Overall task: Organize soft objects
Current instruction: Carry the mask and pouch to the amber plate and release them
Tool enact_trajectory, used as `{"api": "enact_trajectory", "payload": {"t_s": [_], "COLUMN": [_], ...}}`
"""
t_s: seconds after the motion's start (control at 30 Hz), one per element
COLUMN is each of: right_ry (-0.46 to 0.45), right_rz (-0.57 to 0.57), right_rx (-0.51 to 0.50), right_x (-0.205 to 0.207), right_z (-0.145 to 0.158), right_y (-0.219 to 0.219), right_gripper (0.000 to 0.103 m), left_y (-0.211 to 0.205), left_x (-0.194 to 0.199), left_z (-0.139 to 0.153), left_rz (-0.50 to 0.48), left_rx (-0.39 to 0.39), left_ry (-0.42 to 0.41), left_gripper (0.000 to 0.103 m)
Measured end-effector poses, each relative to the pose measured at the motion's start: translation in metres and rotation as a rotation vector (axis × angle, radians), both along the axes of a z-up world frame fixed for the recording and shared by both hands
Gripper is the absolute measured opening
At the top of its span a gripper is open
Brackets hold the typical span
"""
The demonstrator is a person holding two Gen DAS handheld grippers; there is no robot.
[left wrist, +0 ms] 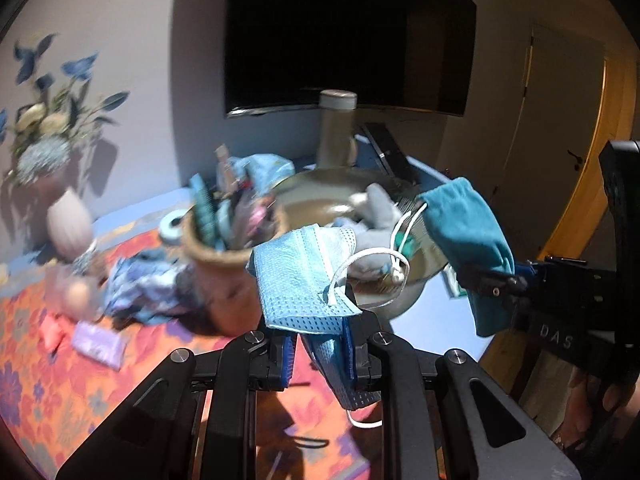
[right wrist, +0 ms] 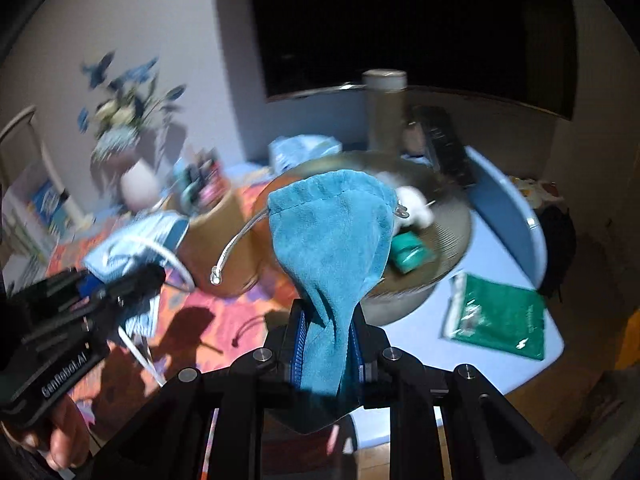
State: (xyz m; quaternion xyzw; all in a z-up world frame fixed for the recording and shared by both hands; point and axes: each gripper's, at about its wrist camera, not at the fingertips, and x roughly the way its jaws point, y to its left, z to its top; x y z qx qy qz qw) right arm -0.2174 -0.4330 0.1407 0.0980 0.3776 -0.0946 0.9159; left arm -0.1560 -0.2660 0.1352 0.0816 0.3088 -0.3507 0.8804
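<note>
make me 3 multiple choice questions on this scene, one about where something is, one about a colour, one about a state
1. Where does the green packet lie?
A. on the blue table top, right of the metal bowl
B. inside the brown pot
C. on the floral cloth

2. What colour is the drawstring pouch in the right gripper?
A. red
B. teal
C. white

3. How is the left gripper?
A. open and empty
B. shut on the face mask
C. shut on a bottle

Answers:
1. A: the packet lies flat on the bare blue surface beside the metal bowl.
2. B: the soft cloth standing up from the jaws is teal.
3. B: the light blue face mask is pinched between the jaws, its white ear loop hanging free.
</note>
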Motion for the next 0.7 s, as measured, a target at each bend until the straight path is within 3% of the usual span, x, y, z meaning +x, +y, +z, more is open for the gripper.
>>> {"api": "enact_trajectory", "payload": {"t_s": [0.23, 0.43, 0.5, 0.53, 0.6, 0.67, 0.7], "right_ry": [-0.057, -0.036, -0.004, 0.017, 0.054, 0.050, 0.043], "right_rz": [-0.080, -0.093, -0.075, -0.068, -0.100, -0.136, -0.143], "right_rx": [0.027, 0.040, 0.046, 0.055, 0.073, 0.120, 0.144], "right_x": [0.032, 0.084, 0.102, 0.110, 0.117, 0.111, 0.107], "right_z": [0.022, 0.020, 0.012, 0.007, -0.004, -0.013, -0.014], "right_y": [-0.050, -0.073, -0.078, -0.081, -0.093, -0.110, -0.115], "right_gripper": [0.019, 0.019, 0.028, 0.030, 0.053, 0.056, 0.056], "left_y": [-0.054, -0.095, -0.103, -0.105, -0.106, -0.104, -0.101], "left_x": [0.021, 0.052, 0.061, 0.065, 0.075, 0.078, 0.076], "left_z": [0.021, 0.011, 0.004, 0.001, -0.006, -0.007, -0.006], "left_rz": [-0.019, 0.005, 0.008, 0.026, 0.052, 0.059, 0.057], "left_rx": [-0.020, -0.010, 0.000, 0.007, 0.020, 0.013, 0.002], "left_ry": [-0.019, 0.012, 0.000, -0.011, -0.009, -0.019, -0.027], "left_gripper": [0.016, 0.019, 0.021, 0.027, 0.043, 0.068, 0.073]}}
